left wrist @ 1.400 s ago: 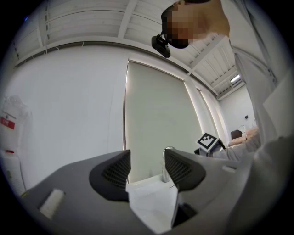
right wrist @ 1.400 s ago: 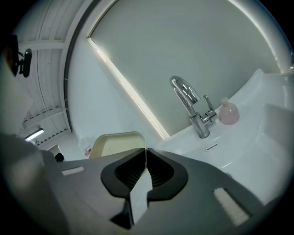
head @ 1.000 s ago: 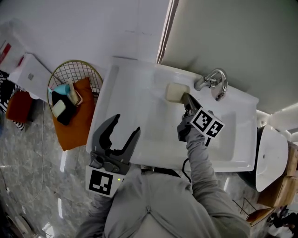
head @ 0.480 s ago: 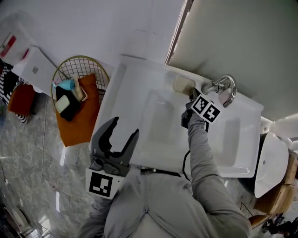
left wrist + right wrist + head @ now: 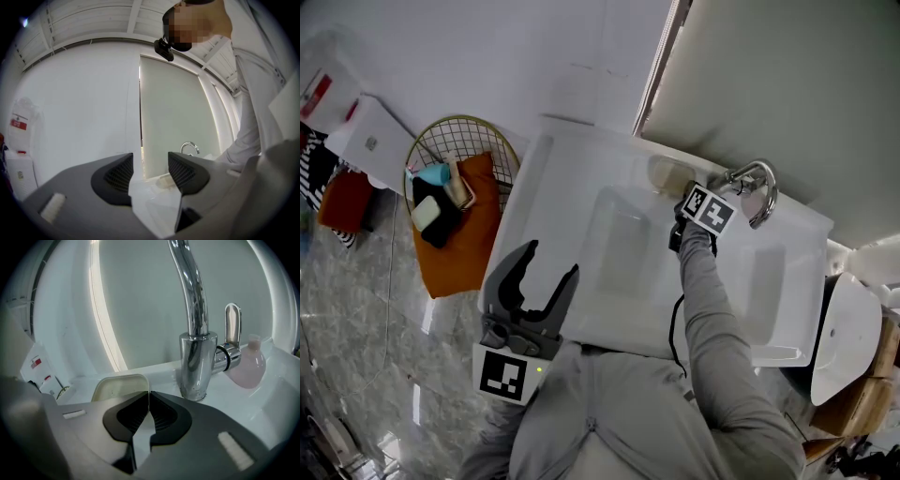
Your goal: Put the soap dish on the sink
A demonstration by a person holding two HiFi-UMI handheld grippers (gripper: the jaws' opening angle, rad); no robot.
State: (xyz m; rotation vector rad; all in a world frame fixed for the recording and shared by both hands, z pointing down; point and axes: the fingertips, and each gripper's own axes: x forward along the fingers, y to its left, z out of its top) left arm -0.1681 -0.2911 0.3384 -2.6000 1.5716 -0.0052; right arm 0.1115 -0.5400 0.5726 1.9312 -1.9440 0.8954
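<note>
The cream soap dish (image 5: 119, 386) rests on the white sink's (image 5: 581, 187) back ledge, just left of the chrome faucet (image 5: 194, 333). My right gripper (image 5: 148, 393) is shut on the dish's near rim. From the head view the dish (image 5: 666, 172) shows faintly beyond the right gripper (image 5: 685, 194) and its marker cube. My left gripper (image 5: 551, 258) hangs open with nothing in it at the sink's front left edge. In its own view the left gripper (image 5: 150, 173) points over the sink toward the faucet (image 5: 189, 146).
A pink bottle (image 5: 253, 365) stands right of the faucet, behind its lever. A wire basket (image 5: 441, 141) with several items and an orange cloth (image 5: 459, 239) sits left of the sink. A second white basin (image 5: 842, 328) lies at the right. A wall rises behind the sink.
My right gripper has carried the soap dish from above the basin back to the ledge beside the faucet. The left gripper has stayed where it was, open.
</note>
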